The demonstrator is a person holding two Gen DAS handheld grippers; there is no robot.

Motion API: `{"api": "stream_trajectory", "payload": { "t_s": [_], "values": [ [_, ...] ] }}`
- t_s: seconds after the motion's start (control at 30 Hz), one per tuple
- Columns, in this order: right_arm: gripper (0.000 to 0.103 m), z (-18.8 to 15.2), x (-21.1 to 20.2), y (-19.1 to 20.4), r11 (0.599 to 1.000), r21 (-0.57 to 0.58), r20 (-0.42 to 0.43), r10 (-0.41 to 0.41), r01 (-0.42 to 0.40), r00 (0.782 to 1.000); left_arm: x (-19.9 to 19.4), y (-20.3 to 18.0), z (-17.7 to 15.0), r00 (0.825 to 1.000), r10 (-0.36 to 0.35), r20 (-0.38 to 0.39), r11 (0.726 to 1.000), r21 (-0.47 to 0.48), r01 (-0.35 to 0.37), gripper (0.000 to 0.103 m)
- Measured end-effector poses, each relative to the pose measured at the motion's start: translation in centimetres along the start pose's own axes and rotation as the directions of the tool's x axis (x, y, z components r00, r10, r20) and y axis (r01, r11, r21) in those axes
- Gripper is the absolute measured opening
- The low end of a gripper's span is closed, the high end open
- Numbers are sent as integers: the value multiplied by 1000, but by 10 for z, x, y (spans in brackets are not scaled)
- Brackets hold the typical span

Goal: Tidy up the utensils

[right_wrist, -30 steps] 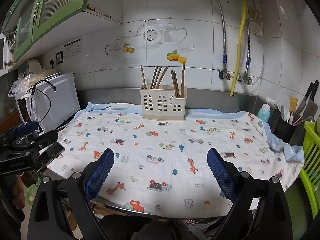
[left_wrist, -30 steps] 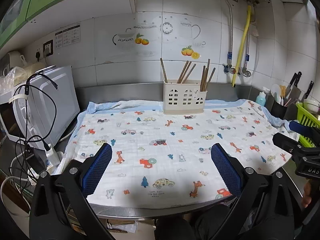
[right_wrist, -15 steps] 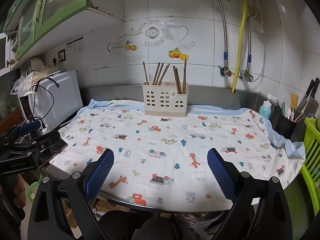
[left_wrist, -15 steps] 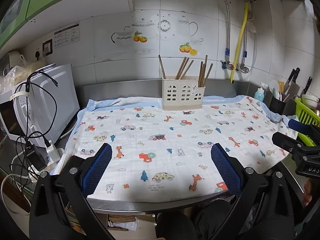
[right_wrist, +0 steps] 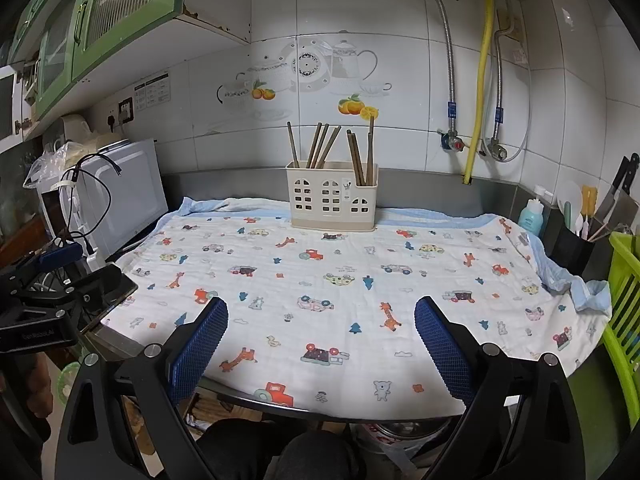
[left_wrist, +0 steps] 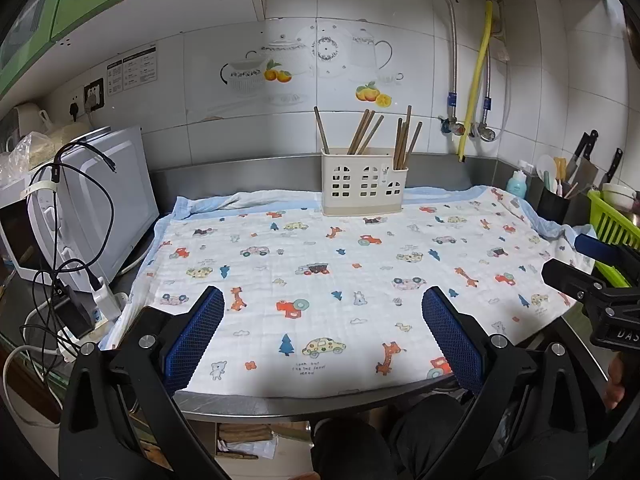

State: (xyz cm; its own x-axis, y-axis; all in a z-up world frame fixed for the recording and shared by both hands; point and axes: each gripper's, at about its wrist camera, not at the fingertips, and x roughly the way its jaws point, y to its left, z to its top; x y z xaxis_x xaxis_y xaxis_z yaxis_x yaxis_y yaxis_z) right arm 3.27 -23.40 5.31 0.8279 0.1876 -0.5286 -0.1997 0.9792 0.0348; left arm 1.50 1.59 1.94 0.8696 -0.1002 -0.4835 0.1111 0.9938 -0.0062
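A cream plastic utensil holder [left_wrist: 363,182] [right_wrist: 332,196] stands at the back of the counter against the steel backsplash. Several wooden chopsticks [left_wrist: 368,130] [right_wrist: 324,146] stick upright out of it, some on its left side and some on its right. My left gripper [left_wrist: 322,312] hangs open over the cloth's near edge, nothing between its blue pads. My right gripper [right_wrist: 320,316] is open too and holds nothing; it shows at the right edge of the left wrist view [left_wrist: 592,264]. Both are far in front of the holder.
A patterned white cloth [left_wrist: 360,280] [right_wrist: 360,280] covers the counter. A microwave with cables [left_wrist: 80,208] [right_wrist: 116,196] stands left. On the right are a black pot of utensils and knives [right_wrist: 576,236], a blue bottle [right_wrist: 530,216] and a green rack [right_wrist: 624,300]. A person's knees show below.
Both grippers have drawn back a little from the counter, so the holder looks slightly farther. Neither gripper's jaws have moved.
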Motion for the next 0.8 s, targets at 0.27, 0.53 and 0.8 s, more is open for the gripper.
{"api": "stream_trajectory", "payload": {
  "t_s": [0.27,0.53,0.8],
  "values": [
    [91,0,0,0,1000,2,-1,10,-10,1000,0,0,-1,1000,-2,0,1000,2,2,98],
    [91,-1,0,1,1000,-3,-2,9,-9,1000,1,-1,-4,1000,-9,-10,1000,-1,9,98],
    [91,-2,1,1,1000,-1,-2,14,-14,1000,5,-1,-5,999,-17,-29,1000,-5,17,98]
  ]
}}
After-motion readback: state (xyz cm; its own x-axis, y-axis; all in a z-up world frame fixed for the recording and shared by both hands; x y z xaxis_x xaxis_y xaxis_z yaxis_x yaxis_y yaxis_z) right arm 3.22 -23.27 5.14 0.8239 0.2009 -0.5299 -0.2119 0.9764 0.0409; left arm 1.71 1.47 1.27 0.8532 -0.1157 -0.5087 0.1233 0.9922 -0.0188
